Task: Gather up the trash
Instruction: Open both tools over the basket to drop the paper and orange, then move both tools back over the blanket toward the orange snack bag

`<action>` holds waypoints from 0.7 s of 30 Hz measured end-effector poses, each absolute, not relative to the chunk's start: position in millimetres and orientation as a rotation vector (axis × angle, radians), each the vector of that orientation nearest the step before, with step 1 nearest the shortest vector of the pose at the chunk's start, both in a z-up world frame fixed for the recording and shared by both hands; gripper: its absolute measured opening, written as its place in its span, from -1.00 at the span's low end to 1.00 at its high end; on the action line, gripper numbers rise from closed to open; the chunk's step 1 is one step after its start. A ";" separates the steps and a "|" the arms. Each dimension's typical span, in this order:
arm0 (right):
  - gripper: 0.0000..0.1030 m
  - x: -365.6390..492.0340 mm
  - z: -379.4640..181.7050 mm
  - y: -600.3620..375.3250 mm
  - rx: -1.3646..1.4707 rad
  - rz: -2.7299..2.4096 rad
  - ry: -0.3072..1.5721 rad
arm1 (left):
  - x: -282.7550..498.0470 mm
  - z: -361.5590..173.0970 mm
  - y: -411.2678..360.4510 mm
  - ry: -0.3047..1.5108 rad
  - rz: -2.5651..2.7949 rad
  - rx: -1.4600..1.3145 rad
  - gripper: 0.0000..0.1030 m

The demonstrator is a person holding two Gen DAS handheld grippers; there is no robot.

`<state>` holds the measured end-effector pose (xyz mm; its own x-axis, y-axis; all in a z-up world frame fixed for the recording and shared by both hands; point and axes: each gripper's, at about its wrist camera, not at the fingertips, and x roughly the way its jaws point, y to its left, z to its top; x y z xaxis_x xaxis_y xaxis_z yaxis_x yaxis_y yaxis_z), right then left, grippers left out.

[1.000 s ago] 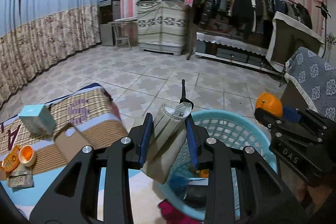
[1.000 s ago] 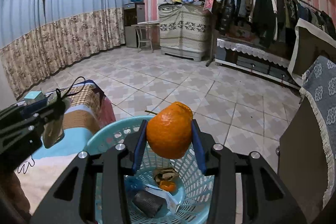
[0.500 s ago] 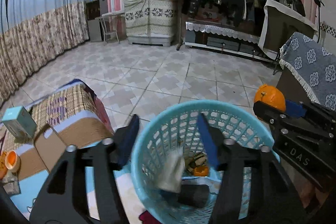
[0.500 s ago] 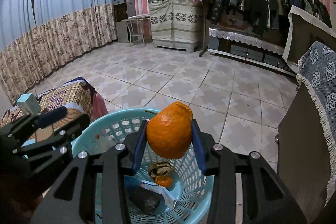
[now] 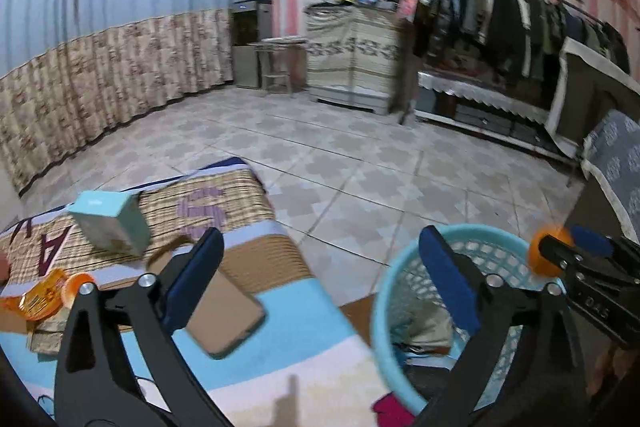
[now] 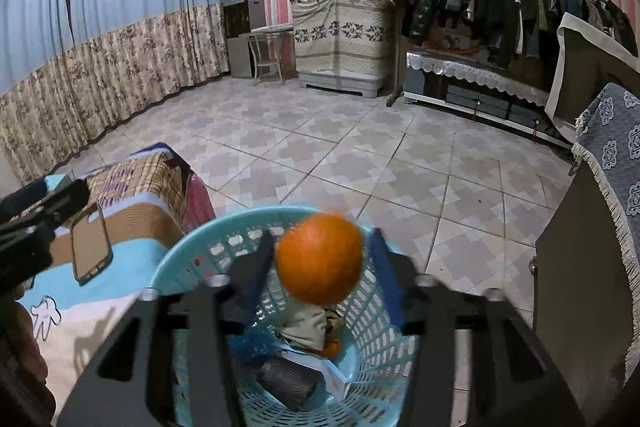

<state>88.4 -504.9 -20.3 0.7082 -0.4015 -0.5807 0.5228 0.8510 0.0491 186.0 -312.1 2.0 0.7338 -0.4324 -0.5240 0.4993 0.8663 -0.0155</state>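
A light blue mesh basket [image 6: 192,255] stands on the floor beside the bed and holds several pieces of trash, among them a beige wrapper [image 6: 308,323]. It also shows in the left wrist view [image 5: 384,291]. My right gripper [image 6: 320,263] is over the basket with its jaws spread, and an orange [image 6: 320,259] is between them, free of the pads. My left gripper [image 5: 320,267] is open and empty, over the bed edge next to the basket. The orange also shows in the left wrist view [image 5: 546,253].
On the bed [image 5: 280,347] lie a phone [image 5: 224,315], a teal box [image 5: 108,223], and orange wrappers [image 5: 44,291] at the left. A cloth-covered cabinet [image 6: 600,227] stands right of the basket. Tiled floor [image 6: 340,155] stretches ahead to a clothes rack.
My left gripper opened, dropped the beige wrapper into the basket, then swung left toward the bed. My right gripper has just opened around the orange over the basket.
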 end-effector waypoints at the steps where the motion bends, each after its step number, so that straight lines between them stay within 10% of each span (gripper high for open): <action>1: 0.42 88.9 -18.7 -502.1 0.214 -0.518 0.585 | 187.3 2.6 -308.0 0.544 -0.507 0.126 0.87; 6: 0.77 95.7 -17.4 -490.5 0.183 -0.528 0.592 | 188.9 6.0 -280.3 0.538 -0.459 0.142 0.89; 21: 0.88 143.1 -2.8 -388.6 0.037 -0.331 0.556 | 225.2 -19.1 -122.9 0.616 -0.094 0.137 0.89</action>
